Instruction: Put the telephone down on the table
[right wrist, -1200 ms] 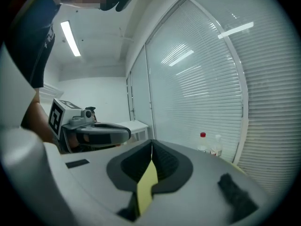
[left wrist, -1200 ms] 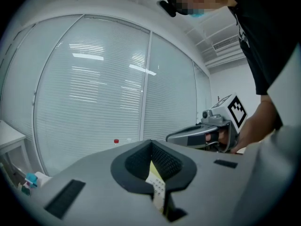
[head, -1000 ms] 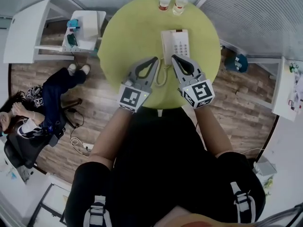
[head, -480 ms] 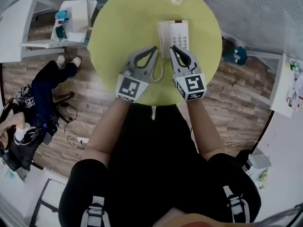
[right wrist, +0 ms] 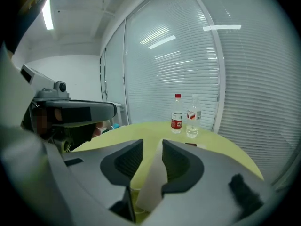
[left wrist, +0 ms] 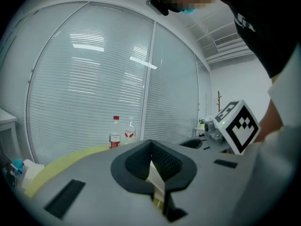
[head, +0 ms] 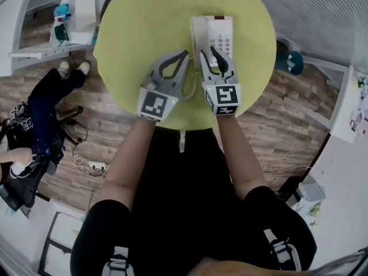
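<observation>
The wearer's 2 bare forearms reach out from a black top over the near rim of the round yellow-green table (head: 144,27). Each hand carries a grey gripper with a marker cube on its back.

The left gripper (head: 185,53) points up and to the right, with its tip against the left side of the telephone (head: 221,39). Its jaws are clenched, tips together. A thin pale edge is pinched in the slit between the pads, and by colour and place it is the telephone's left edge.

The right gripper (head: 207,50) lies just beside it, over the near end of the telephone. Its jaws have just been opening and now stand a little apart. A white strip of the telephone stands between them. A sliver of yellow table shows beside the left pad, so the grip is released.

The coiled cord (head: 192,87) loops on the table between the 2 grippers. The white telephone lies flat on the table, a little beyond its middle, handset on the left and keypad on the right.

Beyond it, at the far rim, stand 2 bottles side by side: a red-capped bottle (right wrist: 177,113) and a clear bottle (right wrist: 193,117). Behind them rise white slatted blinds (right wrist: 188,55).
</observation>
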